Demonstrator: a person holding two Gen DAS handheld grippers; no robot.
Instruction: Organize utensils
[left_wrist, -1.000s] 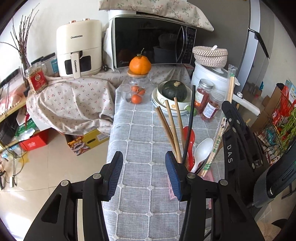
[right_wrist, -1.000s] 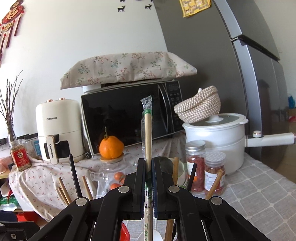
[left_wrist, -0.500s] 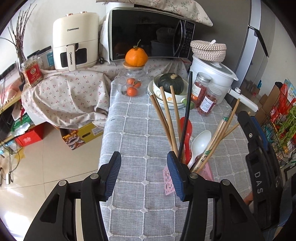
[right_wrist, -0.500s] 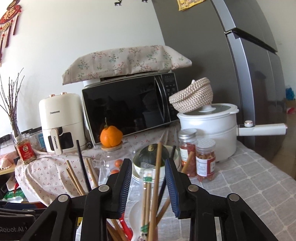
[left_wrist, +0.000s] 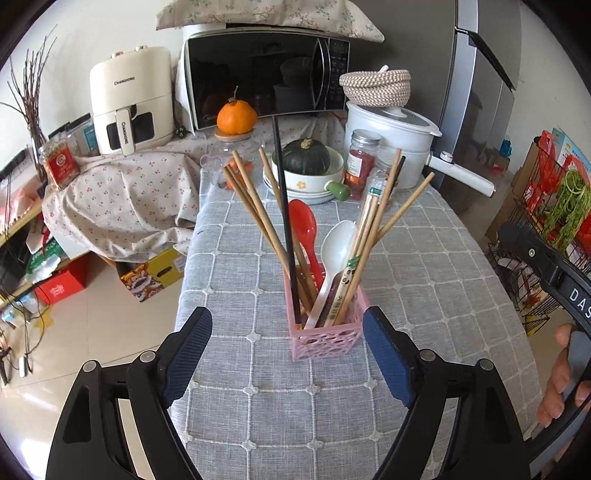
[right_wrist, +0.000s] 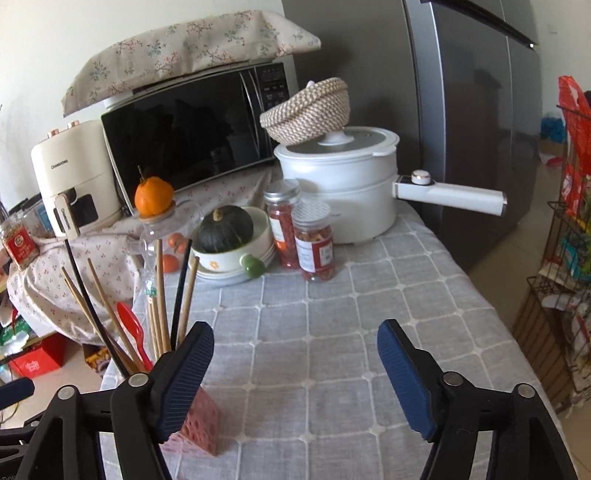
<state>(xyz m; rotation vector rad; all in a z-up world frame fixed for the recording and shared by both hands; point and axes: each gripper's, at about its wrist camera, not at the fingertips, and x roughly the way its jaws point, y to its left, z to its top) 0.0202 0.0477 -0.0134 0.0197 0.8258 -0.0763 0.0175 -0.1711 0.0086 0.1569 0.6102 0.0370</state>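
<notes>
A pink perforated utensil holder (left_wrist: 325, 334) stands on the grey checked tablecloth (left_wrist: 424, 266). It holds several wooden chopsticks (left_wrist: 255, 206), a black chopstick (left_wrist: 282, 192), a red spoon (left_wrist: 303, 227), a white spoon (left_wrist: 334, 247) and a wrapped chopstick pair (left_wrist: 369, 218). My left gripper (left_wrist: 288, 354) sits just in front of the holder, jaws opening wide, nothing between the pads. In the right wrist view the holder (right_wrist: 197, 424) is at lower left behind the left finger. My right gripper (right_wrist: 295, 373) is over bare cloth, jaws opening and empty.
Behind the holder stand a bowl with a green squash (left_wrist: 306, 157), two spice jars (right_wrist: 314, 240), a white pot (right_wrist: 340, 177) with a long handle, a microwave (left_wrist: 266, 77) and an air fryer (left_wrist: 133, 103). A wire rack (left_wrist: 546, 221) is at the right. A hand (left_wrist: 561, 384) grips the other tool.
My right gripper let go of the wrapped chopstick pair into the holder, opened and swung right and back. My left gripper opened wider and drew back, so the whole holder shows.
</notes>
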